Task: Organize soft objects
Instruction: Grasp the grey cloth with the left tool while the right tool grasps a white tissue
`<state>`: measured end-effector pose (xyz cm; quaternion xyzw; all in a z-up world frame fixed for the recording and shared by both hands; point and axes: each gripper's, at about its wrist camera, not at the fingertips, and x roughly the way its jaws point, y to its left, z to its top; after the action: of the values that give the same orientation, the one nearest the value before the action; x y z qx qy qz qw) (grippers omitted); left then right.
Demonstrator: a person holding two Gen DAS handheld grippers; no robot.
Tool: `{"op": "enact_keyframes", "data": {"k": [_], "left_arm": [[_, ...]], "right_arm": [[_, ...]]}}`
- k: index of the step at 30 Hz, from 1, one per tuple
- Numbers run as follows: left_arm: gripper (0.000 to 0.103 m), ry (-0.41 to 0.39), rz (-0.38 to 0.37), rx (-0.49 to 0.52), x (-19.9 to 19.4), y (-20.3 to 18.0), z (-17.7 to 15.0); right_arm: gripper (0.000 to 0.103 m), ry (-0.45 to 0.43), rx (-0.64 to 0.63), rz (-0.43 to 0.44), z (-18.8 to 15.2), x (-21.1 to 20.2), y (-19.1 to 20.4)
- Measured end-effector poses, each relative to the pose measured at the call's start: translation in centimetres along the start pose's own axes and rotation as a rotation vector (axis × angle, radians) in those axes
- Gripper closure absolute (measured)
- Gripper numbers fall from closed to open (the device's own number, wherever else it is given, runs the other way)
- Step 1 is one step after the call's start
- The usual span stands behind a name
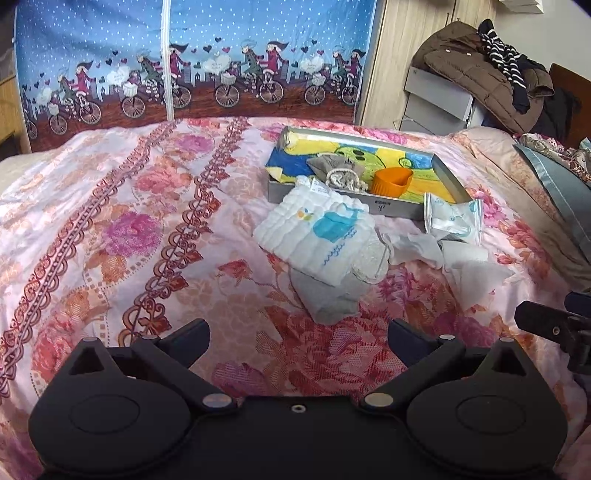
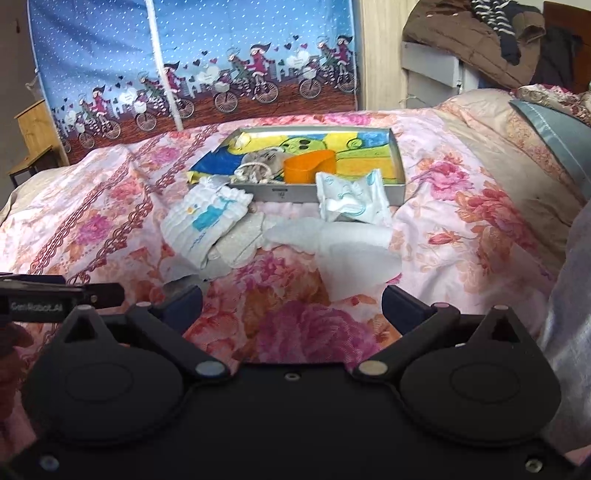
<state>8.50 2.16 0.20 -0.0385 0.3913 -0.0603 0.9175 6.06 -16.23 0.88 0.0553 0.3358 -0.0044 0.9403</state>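
Note:
A grey metal tray [image 1: 402,211] [image 2: 280,195] with a colourful drawing inside lies on the flowered bedspread; it holds an orange cup [image 1: 392,181] [image 2: 308,166] and a beige knotted cloth [image 1: 341,173] [image 2: 255,166]. In front of it lie a white folded cloth with a blue whale print [image 1: 321,236] [image 2: 205,221], a white wrapped pack [image 1: 453,218] [image 2: 351,197], grey socks [image 1: 328,295] [image 2: 236,245] and white cloths [image 1: 469,266] [image 2: 354,251]. My left gripper [image 1: 299,341] and right gripper [image 2: 291,304] both stand open above the bedspread, short of the pile, nothing between their fingers.
A blue curtain with cyclists [image 1: 184,62] [image 2: 192,62] hangs behind the bed. Brown and striped clothes [image 1: 487,70] [image 2: 465,33] lie piled on boxes at the right. Pillows [image 1: 565,177] [image 2: 554,136] sit at the right edge. A wooden stand [image 2: 33,144] is at the left.

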Motion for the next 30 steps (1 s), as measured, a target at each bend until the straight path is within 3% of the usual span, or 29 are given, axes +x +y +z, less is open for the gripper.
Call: {"op": "enact_keyframes", "data": {"k": [7,11,15,23,25,28,30], "left_arm": [[0.001,0.071,-0.053,-0.058,2.8,0.3,0.8],[0.001,0.114,-0.056,-0.012,4.8,0.1,1.4],[0.001,0.131,-0.085,0.005,6.2,-0.1,1.7],[0.001,0.101,-0.101,0.121,9.6,-1.2,2.5],[0.004,0.12,-0.091,0.145,10.9,-1.3,2.7],[0.023,0.162,-0.082,0.156,12.5,-1.2,2.8],[0.024,0.168,-0.094,0.124,12.8,-0.7,2.7]], "right_arm": [[0.0,0.109,0.082,0.024,0.8,2.5,-1.4],[0.0,0.154,0.068,0.014,2.0,5.0,-2.2],[0.0,0.173,-0.033,-0.028,3.5,8.1,-2.9],[0.0,0.247,-0.059,-0.045,5.3,14.7,-5.5],[0.0,0.283,-0.045,-0.061,5.5,16.4,-6.0],[0.0,0.292,-0.056,-0.067,4.9,17.6,-6.2],[0.0,0.276,-0.081,-0.067,4.9,18.0,-6.1]]}}
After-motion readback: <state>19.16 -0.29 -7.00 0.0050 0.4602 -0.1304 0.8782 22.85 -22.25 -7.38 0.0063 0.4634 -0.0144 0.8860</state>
